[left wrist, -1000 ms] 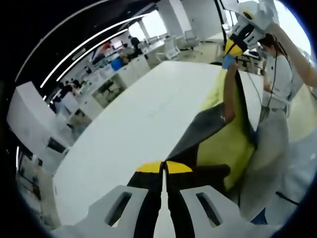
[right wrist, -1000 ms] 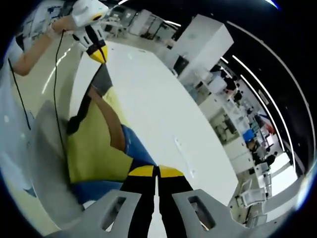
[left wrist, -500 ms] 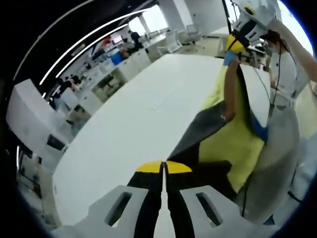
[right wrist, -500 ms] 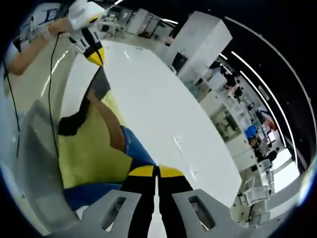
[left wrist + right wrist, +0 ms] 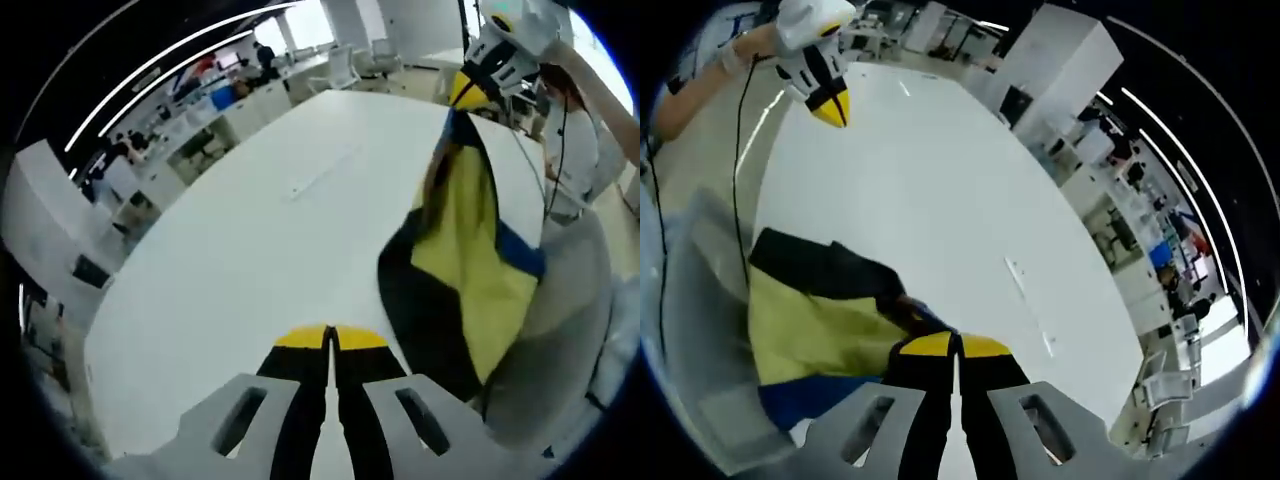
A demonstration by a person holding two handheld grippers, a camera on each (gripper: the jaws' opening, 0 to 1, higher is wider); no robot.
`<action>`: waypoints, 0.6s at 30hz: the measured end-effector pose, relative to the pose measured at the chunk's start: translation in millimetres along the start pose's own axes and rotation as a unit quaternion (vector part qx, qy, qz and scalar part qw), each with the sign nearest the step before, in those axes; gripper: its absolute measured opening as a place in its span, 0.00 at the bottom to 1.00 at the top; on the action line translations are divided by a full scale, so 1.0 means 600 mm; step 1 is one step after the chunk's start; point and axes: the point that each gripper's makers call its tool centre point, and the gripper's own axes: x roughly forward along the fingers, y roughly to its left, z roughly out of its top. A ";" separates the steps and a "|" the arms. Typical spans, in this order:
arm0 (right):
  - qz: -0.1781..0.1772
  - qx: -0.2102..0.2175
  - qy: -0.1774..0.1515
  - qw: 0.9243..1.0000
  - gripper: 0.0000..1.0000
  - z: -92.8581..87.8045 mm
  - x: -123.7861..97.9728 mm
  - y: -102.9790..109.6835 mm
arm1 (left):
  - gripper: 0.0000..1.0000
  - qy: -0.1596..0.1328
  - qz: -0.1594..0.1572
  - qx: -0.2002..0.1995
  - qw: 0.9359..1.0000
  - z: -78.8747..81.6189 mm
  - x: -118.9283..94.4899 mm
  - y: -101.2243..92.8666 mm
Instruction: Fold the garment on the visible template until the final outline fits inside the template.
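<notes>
Right gripper (image 5: 958, 345) shut on garment (image 5: 805, 320) edge; left gripper (image 5: 330, 336) shut, empty. Cloth limp, light; regrip free corner.

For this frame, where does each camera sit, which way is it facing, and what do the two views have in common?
Left gripper view: rides on the left gripper, looking along its shut fingers across the white table toward the right gripper, which holds up the yellow, black and blue garment; a person's arm and torso show at right.
Right gripper view: rides on the right gripper, shut on the garment, facing the left gripper and a hand.
Shared: the table, the garment, and each other's gripper.
</notes>
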 end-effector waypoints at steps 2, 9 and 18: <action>0.001 0.005 0.004 1.000 0.01 -0.012 0.011 -0.010 | 0.00 -0.006 -0.002 0.000 1.000 0.003 0.006 -0.003; 0.001 0.019 0.007 1.000 0.01 -0.037 0.003 -0.021 | 0.00 -0.008 -0.023 0.011 1.000 0.012 0.038 -0.022; -0.003 0.023 0.006 1.000 0.01 -0.037 -0.008 -0.010 | 0.00 -0.008 -0.056 0.017 0.998 0.028 0.100 -0.059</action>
